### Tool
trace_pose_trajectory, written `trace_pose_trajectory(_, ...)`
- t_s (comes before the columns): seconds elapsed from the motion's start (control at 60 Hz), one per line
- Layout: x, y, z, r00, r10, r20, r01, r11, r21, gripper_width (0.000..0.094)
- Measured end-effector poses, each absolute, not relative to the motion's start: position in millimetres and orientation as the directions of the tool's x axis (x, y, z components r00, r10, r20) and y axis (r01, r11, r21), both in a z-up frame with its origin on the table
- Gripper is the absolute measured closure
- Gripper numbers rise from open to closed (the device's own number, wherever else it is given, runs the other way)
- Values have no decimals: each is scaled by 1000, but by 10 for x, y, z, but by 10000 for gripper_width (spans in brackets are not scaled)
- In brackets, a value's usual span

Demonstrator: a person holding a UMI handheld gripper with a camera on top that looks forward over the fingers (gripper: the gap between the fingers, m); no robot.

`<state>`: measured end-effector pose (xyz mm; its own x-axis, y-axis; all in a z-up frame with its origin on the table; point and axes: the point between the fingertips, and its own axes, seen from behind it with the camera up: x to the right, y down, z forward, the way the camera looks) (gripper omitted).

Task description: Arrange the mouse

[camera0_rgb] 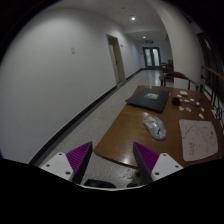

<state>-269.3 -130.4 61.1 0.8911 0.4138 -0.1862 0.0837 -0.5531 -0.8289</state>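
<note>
A grey computer mouse point(154, 126) lies on a brown wooden table point(130, 132), ahead of my fingers and to the right of them. A white sheet of paper point(197, 138) lies just right of the mouse. My gripper point(113, 160) is open and empty, its purple pads point(148, 157) spread wide above the table's near left edge. The mouse is apart from the fingers, beyond the right one.
A black mat point(150, 98) lies farther along the table. Small items and chairs point(185, 98) stand at the far right end. A corridor floor point(85, 118) runs to the left of the table, with white walls and doors beyond.
</note>
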Motion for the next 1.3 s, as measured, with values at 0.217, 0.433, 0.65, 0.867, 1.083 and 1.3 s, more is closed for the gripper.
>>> trace_pose_trajectory(0.217, -2195, -957, 482, 934, 334, -128, 79, -544, -835, 100)
trace_pose_trajectory(0.433, -1629, -208, 101, 971, 237, -22, 121, -572, -812, 101)
trace_pose_trajectory(0.65, -1520, 433, -192, 973, 233, 5, 150, -609, -779, 106)
trace_pose_trajectory(0.867, -1394, 878, -194, 982, 186, -23, 99, -616, -781, 398)
trace_pose_trajectory(1.083, -1508, 710, 18, 957, 289, -38, 151, -604, -783, 599)
trace_pose_trajectory(1.3, -622, 348, 1586, 972, 234, -16, 69, -351, -934, 601)
